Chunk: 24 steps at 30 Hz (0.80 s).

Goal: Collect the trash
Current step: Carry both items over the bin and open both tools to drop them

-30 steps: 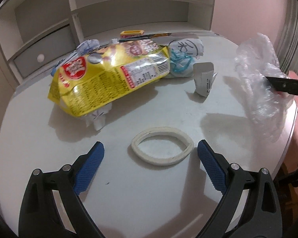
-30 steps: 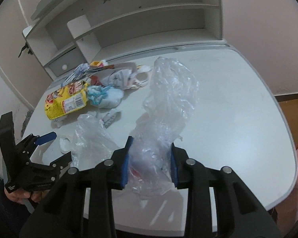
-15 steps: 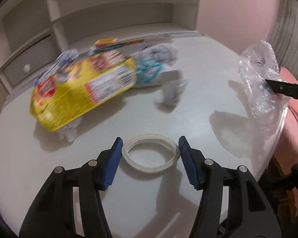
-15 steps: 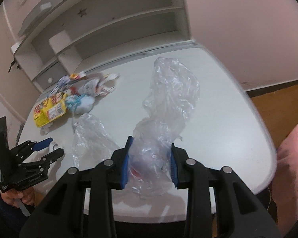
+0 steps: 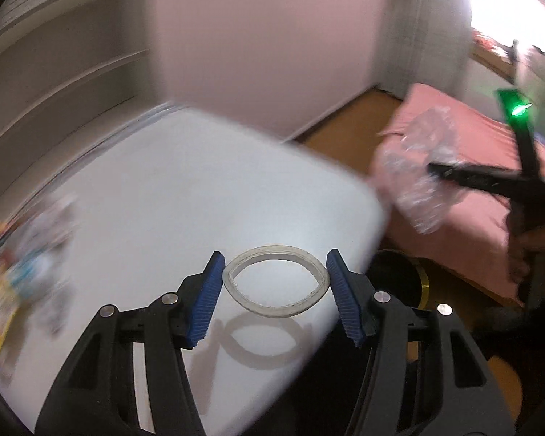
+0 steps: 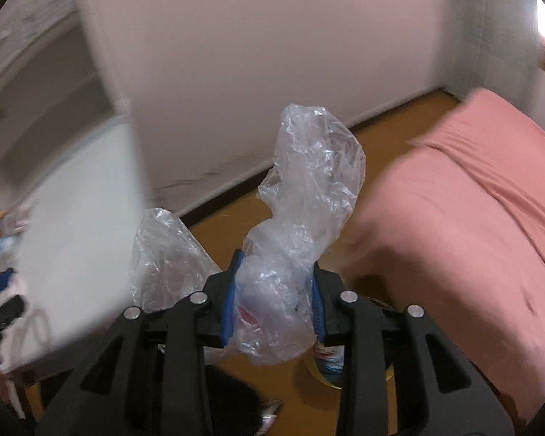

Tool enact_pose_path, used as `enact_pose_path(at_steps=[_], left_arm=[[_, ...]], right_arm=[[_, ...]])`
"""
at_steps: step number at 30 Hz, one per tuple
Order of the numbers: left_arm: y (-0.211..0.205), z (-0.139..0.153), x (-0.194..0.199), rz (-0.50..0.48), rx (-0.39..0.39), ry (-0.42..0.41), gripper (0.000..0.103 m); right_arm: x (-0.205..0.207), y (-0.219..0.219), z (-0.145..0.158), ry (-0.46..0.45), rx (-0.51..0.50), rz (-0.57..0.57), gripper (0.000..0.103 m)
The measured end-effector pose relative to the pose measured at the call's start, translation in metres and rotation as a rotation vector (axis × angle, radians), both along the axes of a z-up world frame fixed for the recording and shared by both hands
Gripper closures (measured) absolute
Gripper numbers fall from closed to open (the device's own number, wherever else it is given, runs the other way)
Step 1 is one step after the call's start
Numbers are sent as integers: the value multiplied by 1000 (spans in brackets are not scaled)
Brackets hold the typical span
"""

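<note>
Between the blue pads of the left gripper (image 5: 274, 283) sits a whitish ring (image 5: 275, 281), pinched at both ends and squeezed into an eye shape. Jaws partly closed, each pad touching the ring's outer edge. Ring is lifted off the white table (image 5: 185, 196); its shadow falls on the tabletop below, near the table's rounded corner. Left edge of that view: a blurred heap of wrappers (image 5: 21, 254), yellow and blue patches, lying on the table; details not readable.

Right gripper (image 6: 274, 294): jaws drawn close together, clamped on a crumpled clear plastic bag (image 6: 309, 189). Bag bunches between the blue pads, stands up above them and spills below them. A second lobe of the same clear plastic hangs left of the fingers. Something red and white shows inside the bunched part; cannot tell what.

Right gripper is off the table, over wooden floor (image 6: 229, 218), with a pink bed (image 6: 472, 218) to the right. From the left wrist view the bag shows beyond the table edge, in front of the bed. A dark round object with a gold rim (image 5: 399, 276) sits on the floor below the table corner.
</note>
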<state>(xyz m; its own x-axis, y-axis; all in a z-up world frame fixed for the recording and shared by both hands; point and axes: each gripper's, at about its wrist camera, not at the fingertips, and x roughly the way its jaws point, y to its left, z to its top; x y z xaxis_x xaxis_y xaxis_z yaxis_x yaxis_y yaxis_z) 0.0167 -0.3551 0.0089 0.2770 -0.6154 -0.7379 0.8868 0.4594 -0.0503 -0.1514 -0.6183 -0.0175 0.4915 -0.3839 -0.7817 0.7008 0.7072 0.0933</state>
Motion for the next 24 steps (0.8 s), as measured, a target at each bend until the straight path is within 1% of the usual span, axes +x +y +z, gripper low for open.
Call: enact_pose_path(at_steps=[3, 5, 8, 9, 10, 14, 17, 18, 21, 24], left_arm=[[-44, -5, -26, -98, -17, 19, 47], [-73, -11, -45, -168, -23, 29, 47], [-115, -28, -68, -255, -20, 48, 47], [-132, -39, -76, -289, -17, 67, 47], [-142, -47, -75, -301, -12, 77, 46], [-186, -90, -86, -334, 37, 129, 47], [-200, -114, -89, -333, 68, 158, 47], [-207, -125, -89, -330, 77, 171, 47], [-222, -139, -91, -316, 98, 198, 46], [-233, -150, -90, -313, 109, 213, 46]], right_arm=[[-43, -37, -26, 64, 5, -119, 70], [-61, -54, -46, 100, 34, -165, 70], [-80, -79, -77, 159, 79, -230, 70], [-83, -85, -86, 180, 96, -244, 70], [-84, -92, -100, 211, 122, -247, 70], [-80, -109, -140, 290, 186, -237, 70], [-76, -114, -169, 346, 245, -245, 70], [-76, -116, -175, 348, 262, -245, 70], [-73, -111, -187, 356, 300, -235, 70], [-77, -108, -188, 369, 309, -224, 70]])
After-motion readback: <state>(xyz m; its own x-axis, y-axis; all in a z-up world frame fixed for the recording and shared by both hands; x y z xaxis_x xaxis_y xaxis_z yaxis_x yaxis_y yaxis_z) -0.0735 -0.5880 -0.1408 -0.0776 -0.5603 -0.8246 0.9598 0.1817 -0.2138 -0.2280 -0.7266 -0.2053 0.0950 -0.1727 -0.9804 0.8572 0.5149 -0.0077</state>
